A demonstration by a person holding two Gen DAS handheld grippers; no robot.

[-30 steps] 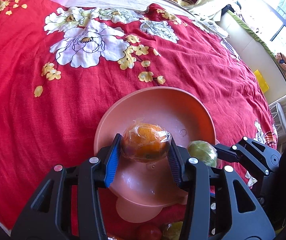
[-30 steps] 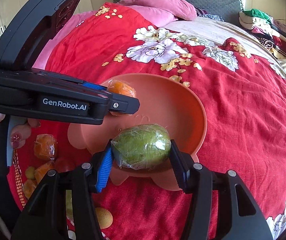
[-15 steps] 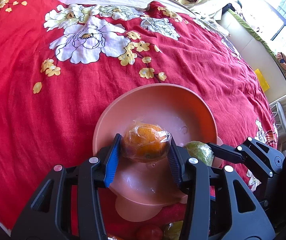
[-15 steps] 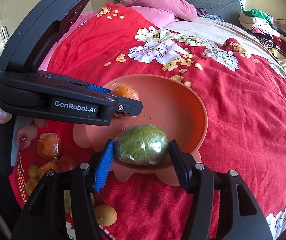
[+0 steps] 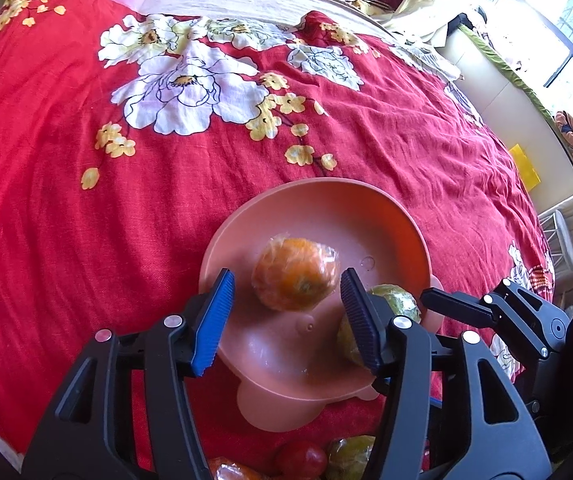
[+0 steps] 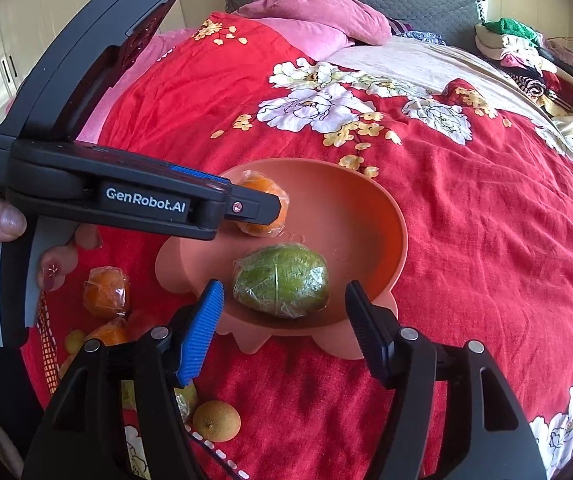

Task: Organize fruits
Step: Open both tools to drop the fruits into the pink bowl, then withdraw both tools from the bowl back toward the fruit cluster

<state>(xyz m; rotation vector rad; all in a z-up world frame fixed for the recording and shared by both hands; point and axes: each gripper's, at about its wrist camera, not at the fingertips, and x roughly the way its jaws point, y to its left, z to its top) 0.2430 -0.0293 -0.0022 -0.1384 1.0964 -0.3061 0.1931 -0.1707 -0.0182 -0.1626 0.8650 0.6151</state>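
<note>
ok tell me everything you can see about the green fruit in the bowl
The green fruit is oval, mottled green with a pale seam line, sealed in crinkly clear plastic wrap. It lies on its side in the near part of the salmon-pink bowl, resting on the bowl's inner surface. The right tool straddles it, jaws opening, pads clear of it. A wrapped orange sits apart behind it. The left-wrist view shows it partly hidden behind a tool finger.

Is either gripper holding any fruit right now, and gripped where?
Nothing is held. Both sets of jaws are opening: the wrapped orange and wrapped green fruit lie free in the pink bowl.
</note>
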